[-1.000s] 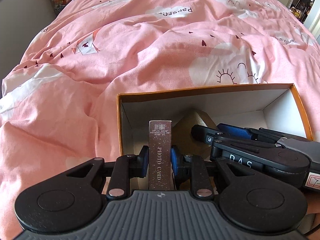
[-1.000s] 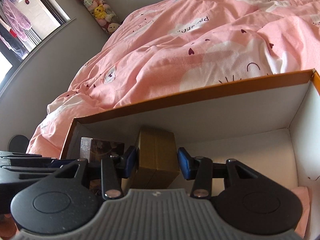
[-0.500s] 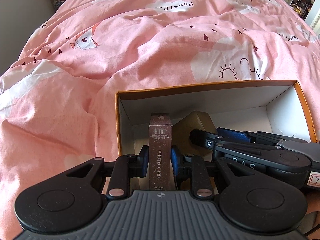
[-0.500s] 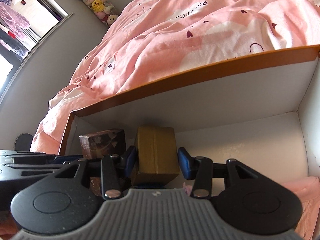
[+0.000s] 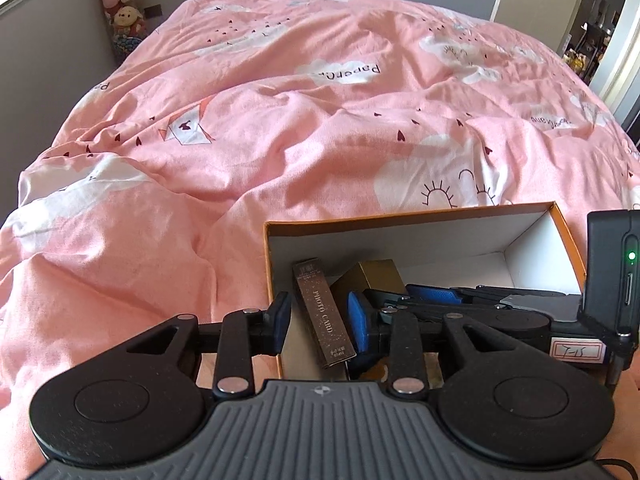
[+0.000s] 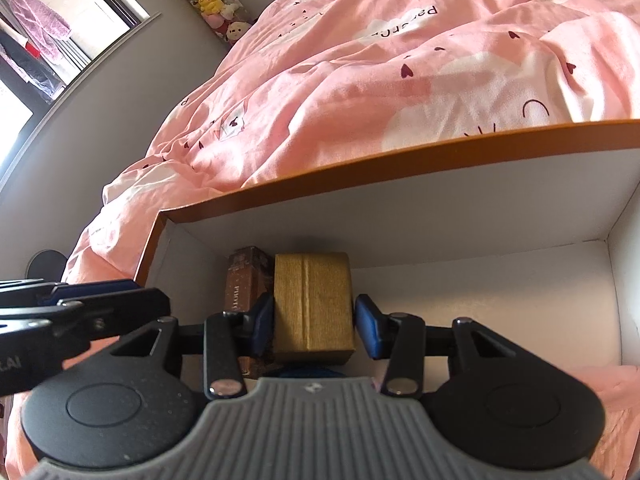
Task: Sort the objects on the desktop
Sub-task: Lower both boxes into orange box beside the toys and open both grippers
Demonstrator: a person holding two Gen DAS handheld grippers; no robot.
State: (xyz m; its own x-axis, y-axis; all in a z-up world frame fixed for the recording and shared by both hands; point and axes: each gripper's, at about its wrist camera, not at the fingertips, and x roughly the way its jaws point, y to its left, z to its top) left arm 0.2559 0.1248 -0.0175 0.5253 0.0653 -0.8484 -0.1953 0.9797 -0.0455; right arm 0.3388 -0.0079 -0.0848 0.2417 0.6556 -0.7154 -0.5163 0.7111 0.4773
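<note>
An orange-rimmed cardboard box point(image 5: 400, 216) with white inner walls lies on the bed. Inside it a brown "PHOTO CARD" box point(image 5: 324, 312) leans with its top to the left. It stands between the opening jaws of my left gripper point(image 5: 320, 320), and neither pad presses on it. To its right is a gold box point(image 6: 312, 304), tilted in the left wrist view, with my right gripper point(image 6: 314, 328) shut on it. The brown box point(image 6: 244, 280) shows behind the gold one. The box rim point(image 6: 400, 160) runs across the right wrist view.
A rumpled pink duvet point(image 5: 280, 128) covers the bed all around the box. Plush toys point(image 5: 120, 12) are stacked by the grey wall at the far left. A doorway point(image 5: 592, 20) opens at the far right. The right half of the box floor point(image 6: 500, 300) is bare white.
My left jaws have opened and let go of the brown box, which now leans left inside the box. The left gripper has risen and drawn back. The right gripper holds the gold box straighter.
</note>
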